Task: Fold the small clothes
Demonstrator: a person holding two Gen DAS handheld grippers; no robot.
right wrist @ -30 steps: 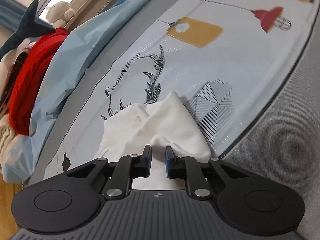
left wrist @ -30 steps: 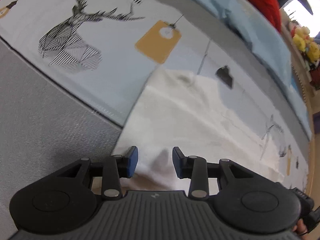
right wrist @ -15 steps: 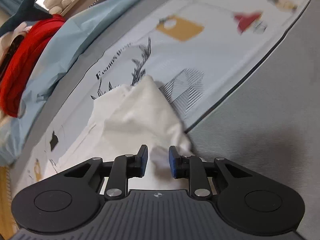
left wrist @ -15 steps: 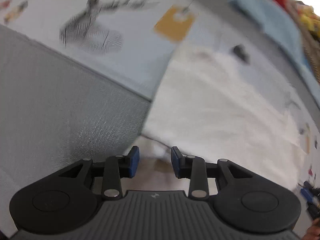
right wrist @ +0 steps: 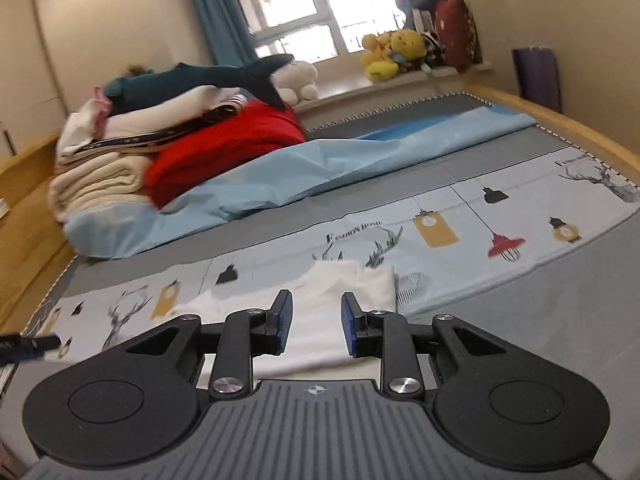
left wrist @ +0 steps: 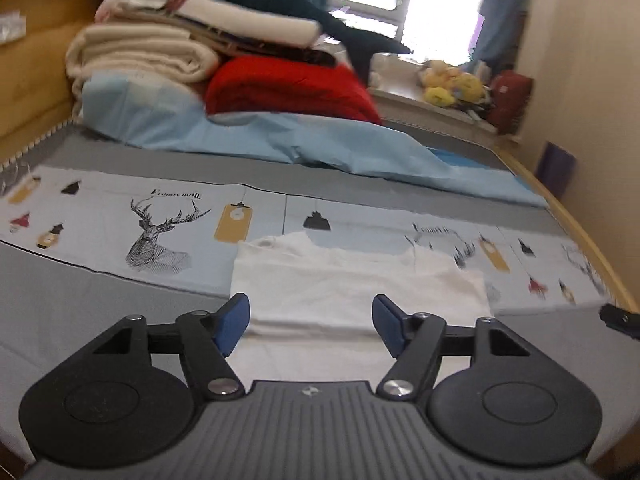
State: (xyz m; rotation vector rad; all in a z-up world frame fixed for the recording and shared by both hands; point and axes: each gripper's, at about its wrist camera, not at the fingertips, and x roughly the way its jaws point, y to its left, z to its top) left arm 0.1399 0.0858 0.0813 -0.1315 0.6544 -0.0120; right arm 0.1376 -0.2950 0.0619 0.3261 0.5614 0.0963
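Left wrist view: the left claw (left wrist: 311,322) is spread wide, released, with nothing between its blue pads (left wrist: 232,320). Just beyond them the white garment (left wrist: 360,288) lies flat on the bed (left wrist: 80,304), partly on the printed strip with the deer (left wrist: 160,236) and lamps, partly on the plain grey cover. Its near edge runs down behind the claw body, so how far it reaches toward the camera is hidden. Its far edge is rumpled and soft with blur; I cannot tell collar from sleeve there. At the right margin a dark object (left wrist: 620,318) is cut off by the frame, too little of it showing to name.

In the right wrist view, the right claw (right wrist: 316,324) is likewise released, its pads parted with only a moderate gap and gripping nothing. The white garment (right wrist: 344,292) shows between and beyond them; its lower part is covered by the claw's arms. At the left edge a dark tip (right wrist: 28,346) pokes in, blurred.

Farther back sit a light blue sheet (right wrist: 320,168), a red blanket (right wrist: 224,148), stacked cream bedding (right wrist: 104,176) and a plush shark (right wrist: 216,76), with yellow soft toys (right wrist: 392,50) on the sill.
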